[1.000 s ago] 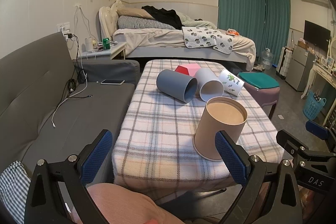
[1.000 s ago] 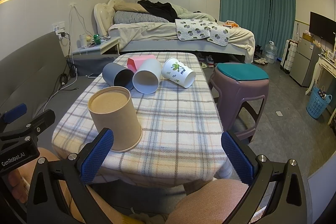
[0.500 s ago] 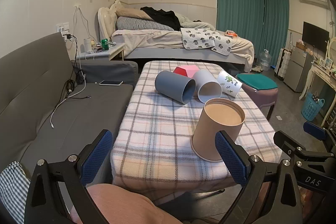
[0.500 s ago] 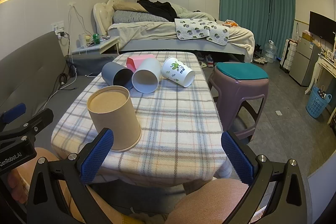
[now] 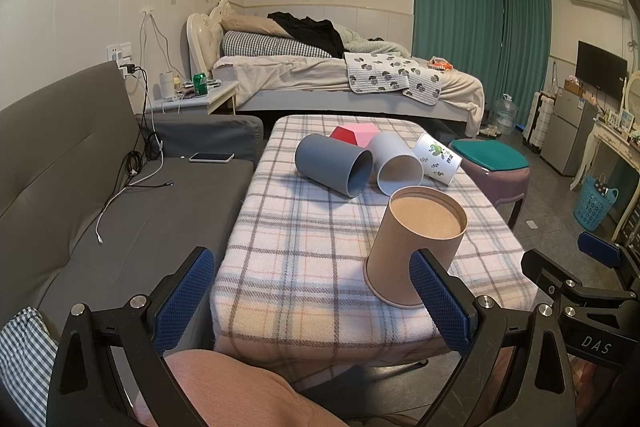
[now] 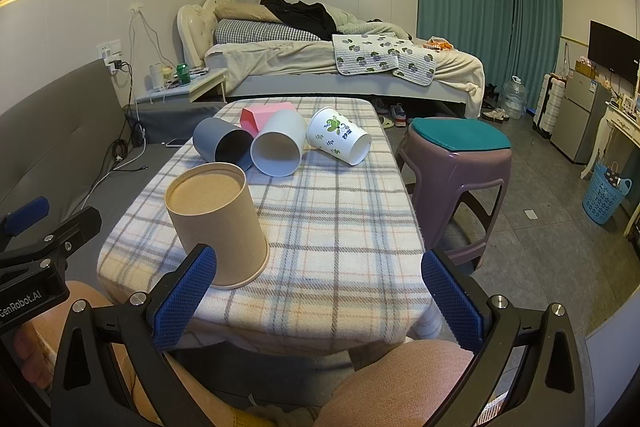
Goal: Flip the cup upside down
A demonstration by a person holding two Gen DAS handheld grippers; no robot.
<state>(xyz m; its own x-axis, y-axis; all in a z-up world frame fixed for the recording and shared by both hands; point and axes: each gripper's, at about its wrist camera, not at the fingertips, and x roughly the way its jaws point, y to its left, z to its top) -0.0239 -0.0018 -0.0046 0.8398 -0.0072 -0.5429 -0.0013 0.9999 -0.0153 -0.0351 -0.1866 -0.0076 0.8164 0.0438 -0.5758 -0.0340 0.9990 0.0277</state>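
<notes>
Both rigs are built from black plastic frames dotted with silver screws. The left gripper [image 5: 310, 301] and right gripper [image 6: 316, 301] are tipped with blue textured pads [image 6: 185, 297]. "DAS" and "GenRobot.AI" are printed in white. Pinkish trousers [image 5: 248, 393] are worn.

Cup [image 5: 414, 247] on table [image 5: 304, 267]; tumblers [image 5: 332, 169] lie behind.

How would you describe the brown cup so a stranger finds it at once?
Look at the checked-cloth table before the bed. Near its front edge stands the brown cup, apart from the rest. Unlike the four cups lying on their sides, it stands upside down, base uppermost.
</notes>
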